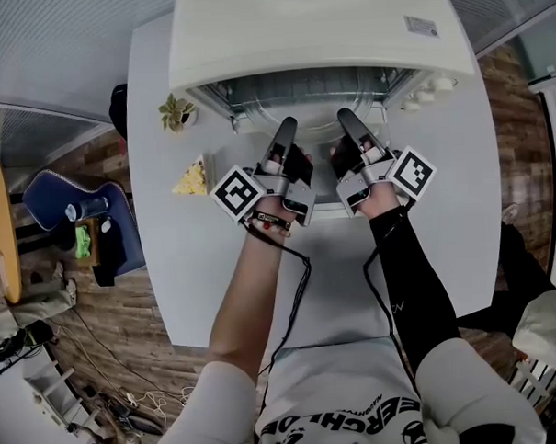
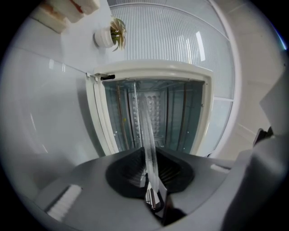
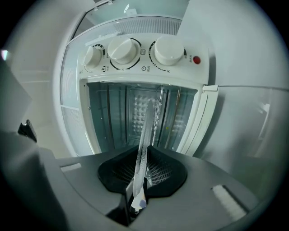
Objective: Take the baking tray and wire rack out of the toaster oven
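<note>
The cream toaster oven [image 1: 316,31] stands on the table with its door folded down. A thin silvery baking tray [image 2: 145,122] shows edge-on, reaching from the oven cavity into the jaws. My left gripper [image 2: 150,159] is shut on the tray's front edge, and so is my right gripper [image 3: 142,159] on the same tray [image 3: 147,128]. Seen from the head, the left gripper [image 1: 286,133] and right gripper [image 1: 349,123] sit side by side at the oven mouth. Thin wires [image 3: 159,110] beside the tray may be the rack; I cannot tell for sure.
The glass door [image 3: 253,126] lies open below both grippers. Three knobs [image 3: 124,50] sit on the oven's control side. A small potted plant [image 1: 176,111] and a yellow item [image 1: 193,179] rest on the white table [image 1: 170,267] to the left.
</note>
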{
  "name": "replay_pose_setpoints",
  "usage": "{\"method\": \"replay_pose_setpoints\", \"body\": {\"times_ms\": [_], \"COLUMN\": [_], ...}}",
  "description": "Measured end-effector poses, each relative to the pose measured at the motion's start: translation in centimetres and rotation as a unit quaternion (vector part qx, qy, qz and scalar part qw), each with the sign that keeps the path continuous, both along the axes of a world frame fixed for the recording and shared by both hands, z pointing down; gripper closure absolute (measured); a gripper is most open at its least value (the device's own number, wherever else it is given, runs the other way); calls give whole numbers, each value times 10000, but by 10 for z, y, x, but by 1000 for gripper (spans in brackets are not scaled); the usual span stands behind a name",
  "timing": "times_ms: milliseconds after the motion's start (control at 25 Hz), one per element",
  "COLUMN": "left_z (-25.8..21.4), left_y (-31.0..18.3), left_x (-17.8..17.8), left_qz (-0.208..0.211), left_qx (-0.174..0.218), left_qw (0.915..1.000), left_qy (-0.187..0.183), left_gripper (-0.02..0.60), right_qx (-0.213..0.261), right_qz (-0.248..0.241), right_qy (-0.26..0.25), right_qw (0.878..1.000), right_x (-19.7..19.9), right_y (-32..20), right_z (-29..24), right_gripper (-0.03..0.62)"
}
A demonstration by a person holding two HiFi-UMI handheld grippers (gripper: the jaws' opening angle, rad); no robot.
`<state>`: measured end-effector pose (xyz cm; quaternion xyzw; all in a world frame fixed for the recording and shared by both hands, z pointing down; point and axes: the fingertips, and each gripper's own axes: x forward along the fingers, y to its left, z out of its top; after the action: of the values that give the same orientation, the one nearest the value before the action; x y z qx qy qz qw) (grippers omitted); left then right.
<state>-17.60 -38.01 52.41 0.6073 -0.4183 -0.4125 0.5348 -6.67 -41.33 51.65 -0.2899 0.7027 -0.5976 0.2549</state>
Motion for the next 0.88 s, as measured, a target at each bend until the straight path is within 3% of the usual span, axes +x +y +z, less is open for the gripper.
{"method": "replay_pose_setpoints", "body": {"times_ms": [880], "left_z": [-23], "left_y": [79], "left_x": [13], "left_qz": [376], "left_qx": [250], "left_qw": [9990], "left_qy": [-60], "left_gripper": [471], "right_qx": [358], "right_qz": [164], "right_qy": [-4], "right_qw": [9992], "right_x": [12], "right_y": [84], "right_z": [-29], "right_gripper": [548]}}
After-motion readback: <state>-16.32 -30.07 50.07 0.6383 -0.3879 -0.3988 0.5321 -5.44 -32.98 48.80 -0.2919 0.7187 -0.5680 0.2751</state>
